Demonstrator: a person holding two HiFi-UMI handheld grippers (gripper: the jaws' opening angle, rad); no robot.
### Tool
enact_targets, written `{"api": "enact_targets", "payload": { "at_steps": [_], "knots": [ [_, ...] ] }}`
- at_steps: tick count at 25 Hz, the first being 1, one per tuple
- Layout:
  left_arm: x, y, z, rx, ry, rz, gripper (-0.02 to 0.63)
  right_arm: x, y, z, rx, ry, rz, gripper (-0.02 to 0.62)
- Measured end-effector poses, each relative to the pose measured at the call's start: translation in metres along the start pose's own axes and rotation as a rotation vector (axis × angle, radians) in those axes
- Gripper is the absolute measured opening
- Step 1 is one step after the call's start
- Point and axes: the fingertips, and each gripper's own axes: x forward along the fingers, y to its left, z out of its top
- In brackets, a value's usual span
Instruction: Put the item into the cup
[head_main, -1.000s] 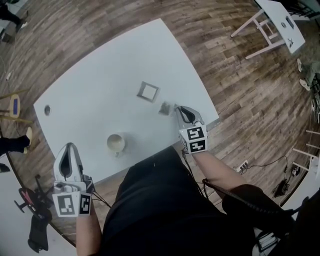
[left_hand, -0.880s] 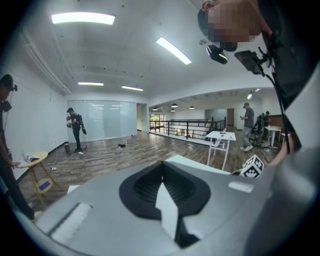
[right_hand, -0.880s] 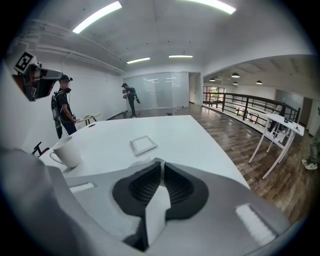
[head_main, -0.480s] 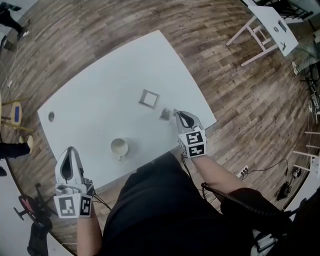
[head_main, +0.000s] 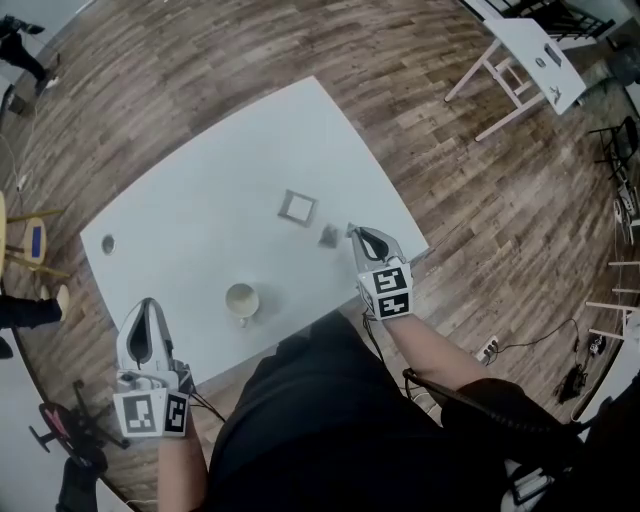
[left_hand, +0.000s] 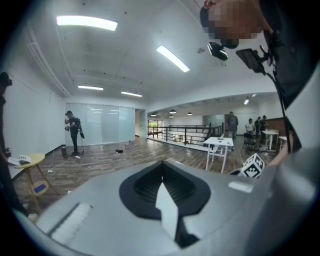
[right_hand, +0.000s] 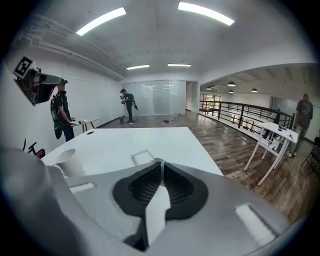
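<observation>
Jaws together and empty, the left gripper (head_main: 148, 305) hangs at lower left off the table (head_main: 200, 190) edge, seemingly idle. Cup (head_main: 241, 299) stands upright, lower centre. Right gripper (head_main: 350, 230), nearly closed on nothing visible, hovers just right of the small grey item (head_main: 328, 236) on the tabletop — probably lining up. No writing legible — only square markers (head_main: 390, 290).

We wear black top (head_main: 310, 430). Black cable (head_main: 480, 398) along our right arm (head_main: 430, 345). Our left gripper (head_main: 148, 305), right gripper (head_main: 352, 232): grey, black ribbed pads (right_hand: 142, 187), black-white marker cubes (head_main: 388, 290).
</observation>
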Motion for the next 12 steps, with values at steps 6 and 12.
{"api": "enact_targets", "payload": {
  "at_steps": [6, 12],
  "knots": [
    [0.002, -0.002, 0.004, -0.004, -0.031, -0.005, 0.000, -0.004, -0.005, 0.008, -0.015, -0.018, -0.007, 0.021],
    [0.004, 0.000, 0.006, -0.010, -0.048, -0.009, 0.000, -0.008, -0.006, 0.020, -0.026, -0.037, -0.015, 0.020]
  ]
}}
